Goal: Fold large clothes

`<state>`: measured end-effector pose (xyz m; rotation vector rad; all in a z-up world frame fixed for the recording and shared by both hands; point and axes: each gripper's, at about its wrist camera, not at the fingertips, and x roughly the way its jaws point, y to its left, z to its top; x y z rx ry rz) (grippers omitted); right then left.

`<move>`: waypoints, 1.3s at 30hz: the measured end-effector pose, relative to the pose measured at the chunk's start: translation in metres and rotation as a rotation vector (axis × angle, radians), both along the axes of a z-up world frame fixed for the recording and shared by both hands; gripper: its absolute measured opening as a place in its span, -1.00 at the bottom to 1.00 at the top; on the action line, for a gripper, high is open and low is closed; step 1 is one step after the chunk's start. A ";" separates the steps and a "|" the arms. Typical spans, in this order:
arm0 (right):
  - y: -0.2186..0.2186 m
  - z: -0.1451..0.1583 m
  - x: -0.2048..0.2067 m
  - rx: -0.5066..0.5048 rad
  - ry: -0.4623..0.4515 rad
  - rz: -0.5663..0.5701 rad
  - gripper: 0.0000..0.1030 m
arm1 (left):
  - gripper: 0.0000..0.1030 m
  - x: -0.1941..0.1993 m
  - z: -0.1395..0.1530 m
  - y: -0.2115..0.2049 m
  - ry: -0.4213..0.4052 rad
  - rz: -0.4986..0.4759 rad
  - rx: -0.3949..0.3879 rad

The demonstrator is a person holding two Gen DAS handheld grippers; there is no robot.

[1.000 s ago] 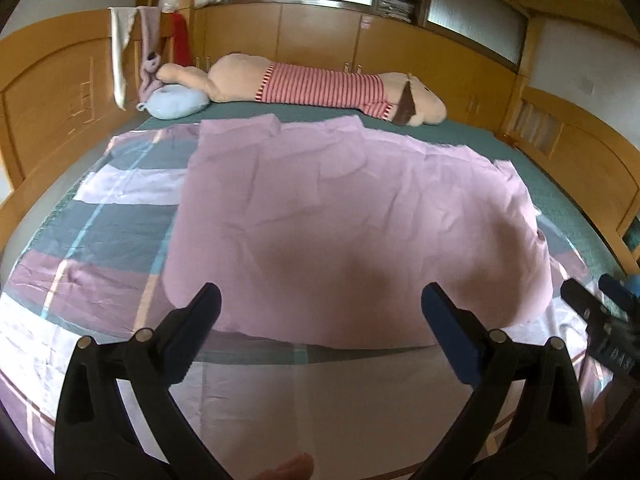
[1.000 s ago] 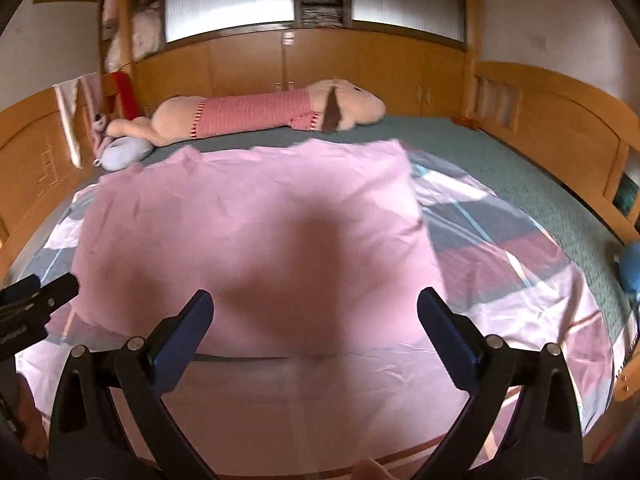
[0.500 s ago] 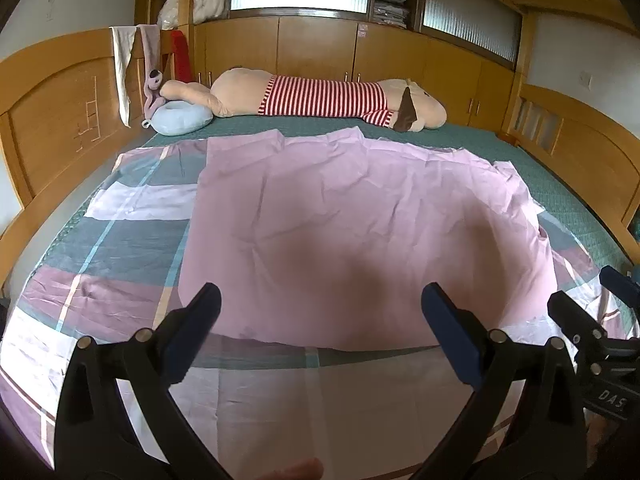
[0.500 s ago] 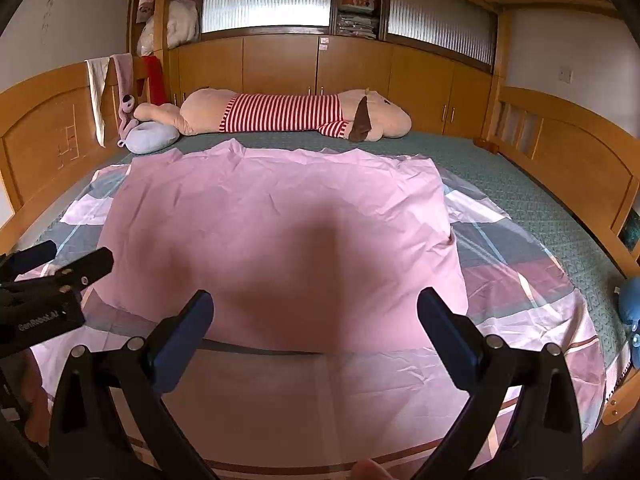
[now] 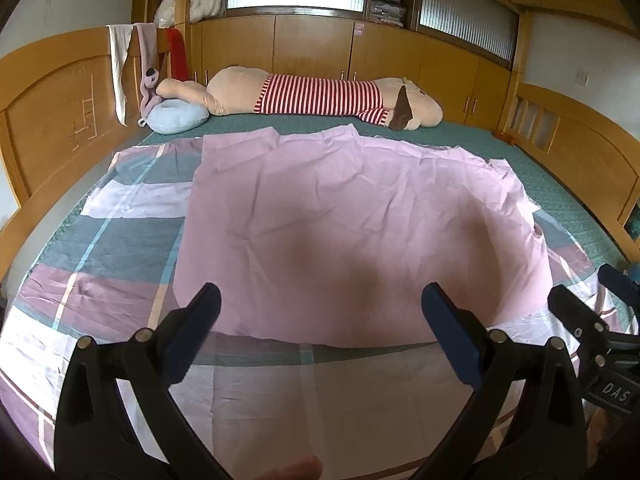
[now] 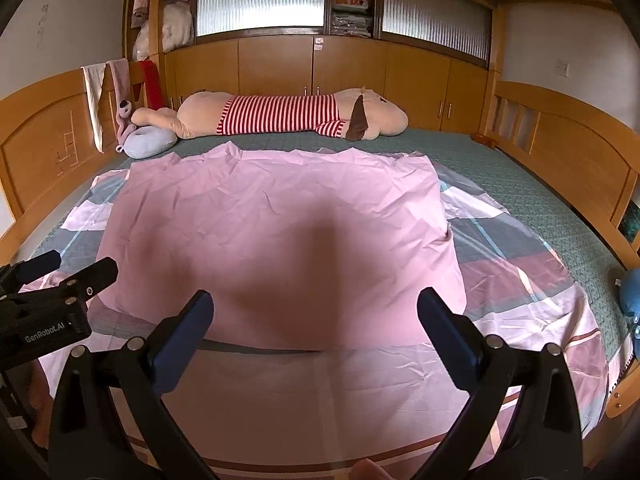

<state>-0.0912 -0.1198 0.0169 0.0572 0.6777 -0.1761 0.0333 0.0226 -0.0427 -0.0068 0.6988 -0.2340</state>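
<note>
1. one large pink cloth [image 5: 352, 216] is being shown spread flat and wrinkled across the middle of the bed, its near edge lying just ahead of both grippers.
2. the left gripper [image 5: 320, 336] is being held above the near edge of the bed with its jaws spread wide, nothing being gripped between them.
3. the right gripper [image 6: 316, 332] is being held beside it, jaws likewise spread wide and empty, over the same near hem.
4. a plaid bedsheet [image 5: 120, 248] is being seen under the pink cloth, reaching out past it on both sides and toward the viewer.
5. a striped plush toy [image 6: 288, 114] is being shown lying along the far side of the bed, well apart from the cloth's far edge.
6. a pale blue cushion [image 5: 176, 116] is being shown touching the plush toy's end, near the wooden headboard [image 5: 52, 120].
</note>
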 end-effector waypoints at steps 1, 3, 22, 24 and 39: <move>0.002 0.000 0.000 -0.003 -0.001 0.002 0.97 | 0.96 -0.001 0.002 0.001 -0.007 -0.001 -0.012; 0.004 0.000 -0.001 -0.009 -0.003 0.004 0.97 | 0.96 -0.003 0.004 0.003 -0.018 -0.003 -0.019; 0.013 -0.002 -0.001 -0.010 0.005 0.020 0.97 | 0.96 -0.001 0.002 0.000 -0.009 -0.010 -0.011; 0.014 -0.002 0.000 -0.011 0.006 0.020 0.97 | 0.96 -0.001 0.001 -0.001 -0.008 -0.009 -0.004; 0.020 -0.006 0.001 -0.009 0.018 0.032 0.97 | 0.96 -0.002 0.000 0.002 0.000 -0.008 -0.014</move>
